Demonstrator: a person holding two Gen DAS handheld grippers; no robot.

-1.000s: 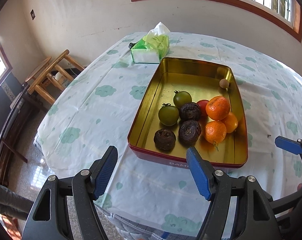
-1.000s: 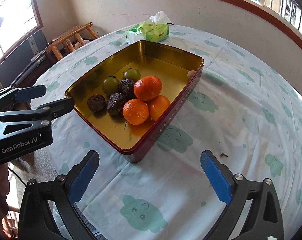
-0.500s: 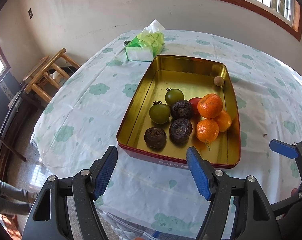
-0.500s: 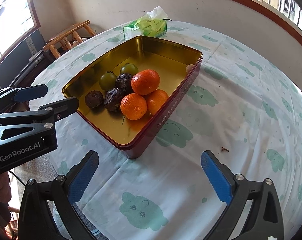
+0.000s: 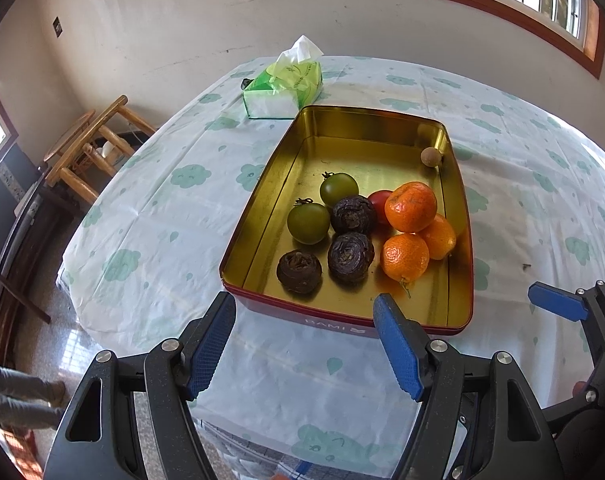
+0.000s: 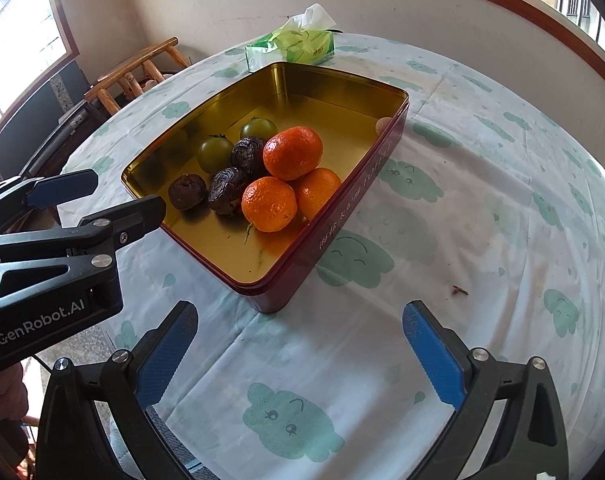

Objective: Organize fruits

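A gold-lined red tin (image 5: 262,184) (image 6: 342,208) sits on the table with fruit inside. Three oranges (image 5: 410,207) (image 6: 292,153) are piled at its right. Beside them lie three dark wrinkled fruits (image 5: 350,257) (image 6: 226,190), two green tomatoes (image 5: 308,223) (image 6: 215,155) and a red tomato (image 5: 380,200). A small tan ball (image 5: 430,157) rests in the far right corner. My left gripper (image 5: 304,344) (image 6: 98,196) hovers open just before the tin's near edge, empty. My right gripper (image 6: 298,344) stands open over bare cloth near the tin's corner, holding nothing.
A green tissue pack (image 5: 284,88) (image 6: 292,50) lies behind the tin. The round table has a white cloth with green cloud prints (image 6: 290,420). A wooden stool (image 5: 90,148) stands off the table's left side. A person's leg (image 5: 18,396) shows at lower left.
The tin and fruit sit slightly lower and nearer the fingers in both views than a second ago. Both grippers stay open and empty.
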